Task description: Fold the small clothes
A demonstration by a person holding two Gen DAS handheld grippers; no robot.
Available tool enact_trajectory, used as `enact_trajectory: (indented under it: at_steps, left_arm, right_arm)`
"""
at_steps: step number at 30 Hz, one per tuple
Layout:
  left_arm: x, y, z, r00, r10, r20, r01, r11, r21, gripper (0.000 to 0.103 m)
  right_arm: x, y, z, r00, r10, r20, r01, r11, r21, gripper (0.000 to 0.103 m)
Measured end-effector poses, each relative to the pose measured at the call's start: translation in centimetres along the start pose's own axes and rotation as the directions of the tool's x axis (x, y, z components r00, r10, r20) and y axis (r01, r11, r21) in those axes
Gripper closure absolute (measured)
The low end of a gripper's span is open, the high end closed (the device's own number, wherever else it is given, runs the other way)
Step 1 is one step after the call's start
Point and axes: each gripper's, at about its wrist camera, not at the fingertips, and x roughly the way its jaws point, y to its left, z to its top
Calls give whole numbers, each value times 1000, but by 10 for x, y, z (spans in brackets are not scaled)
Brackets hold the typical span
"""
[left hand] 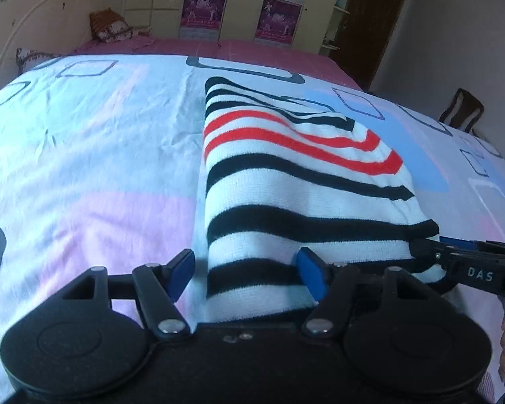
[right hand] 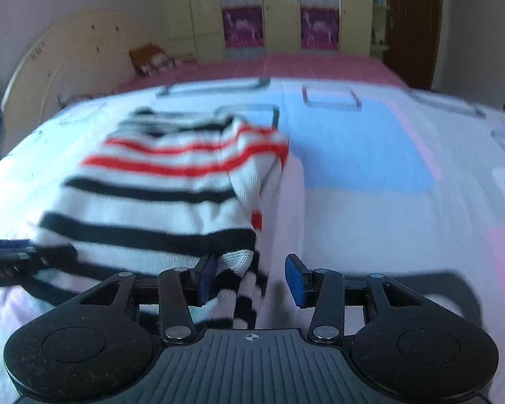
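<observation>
- The striped garment (left hand: 286, 181), white with black bands and two red ones, lies on the bed's pastel sheet (left hand: 84, 155). In the left wrist view it runs from the lower centre up toward 12 o'clock.
- The left claw (left hand: 249, 271) stands fairly wide open. The garment's near edge lies between its blue pads (left hand: 181, 274). The left pad is clear of the cloth over bare sheet; the right pad sits at the fabric, and whether it presses cannot be told.
- The right claw (right hand: 250, 277) is partly open. A bunched striped fold of the garment (right hand: 171, 185) hangs between its pads, against the left pad (right hand: 207, 277), while the right pad is clear of the cloth. A true grip cannot be told, as this view is blurred.
- In the left wrist view the right claw (left hand: 417, 247) comes in from 3 o'clock, its tip at the garment's right corner.
- In the right wrist view the left claw (right hand: 55, 252) shows at 9 o'clock, at the cloth's left edge.
- Toward 12 o'clock are a pink bedspread (left hand: 252, 48), a cream headboard (left hand: 33, 23) and a wardrobe (left hand: 239, 0).
</observation>
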Motion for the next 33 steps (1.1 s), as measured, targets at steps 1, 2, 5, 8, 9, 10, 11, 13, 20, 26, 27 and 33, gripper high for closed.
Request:
enact_trajectory:
  at_steps: [1,2,5,8,9,10,11,13,20,26,27,33]
  left_arm:
    - [-1,-1,0,1000,6,1,-6,1000,7,35]
    - [-2,-2,1,1000,9,-2,-9,1000,6,35]
    - [-10,-7,6,1000,21,-1,-21,1000,2,34]
    - [-22,-14,9,998,60,22,-61,998,12,17]
    - [-27,-17,9,997,71,31,-71,997,14,13]
    - [-32,-20,10,996,81,38,-81,997,15,10]
    - [-39,-23,10,995,92,44,-93,996,14,9]
    - [-55,-31,9,991,119,57,-120,993,11,3]
    - [-122,-76,-6,965,220,141,-232,969,80,0]
    - [-184,-109,-39,968,162,194,-179,981,73,0]
    - [-192,-113,-44,968,153,197,-169,983,69,0]
    - [-246,-138,-79,962,155,226,-173,983,65,0]
  right_arm:
    - [1,1,-1,1000,-4,1,4,1000,-12,59]
    - [2,3,-2,1000,-7,2,7,1000,-21,59]
    - [2,-1,-2,1000,4,-10,-4,1000,10,59]
    - [1,0,1,1000,2,-24,-3,1000,-4,59]
    - [-1,0,2,1000,6,-24,-6,1000,-3,59]
    - [-3,-2,4,1000,17,-23,-17,1000,10,58]
    - [-9,-5,5,999,31,-21,-30,999,37,58]
    - [-25,-11,5,997,77,4,-77,992,105,54]
    - [-112,-14,-18,982,133,132,-143,987,68,26]
    - [-177,-20,-51,973,151,176,-159,987,31,26]
    - [-188,-21,-57,971,154,184,-162,986,29,26]
    - [-266,-26,-96,959,150,241,-156,988,8,26]
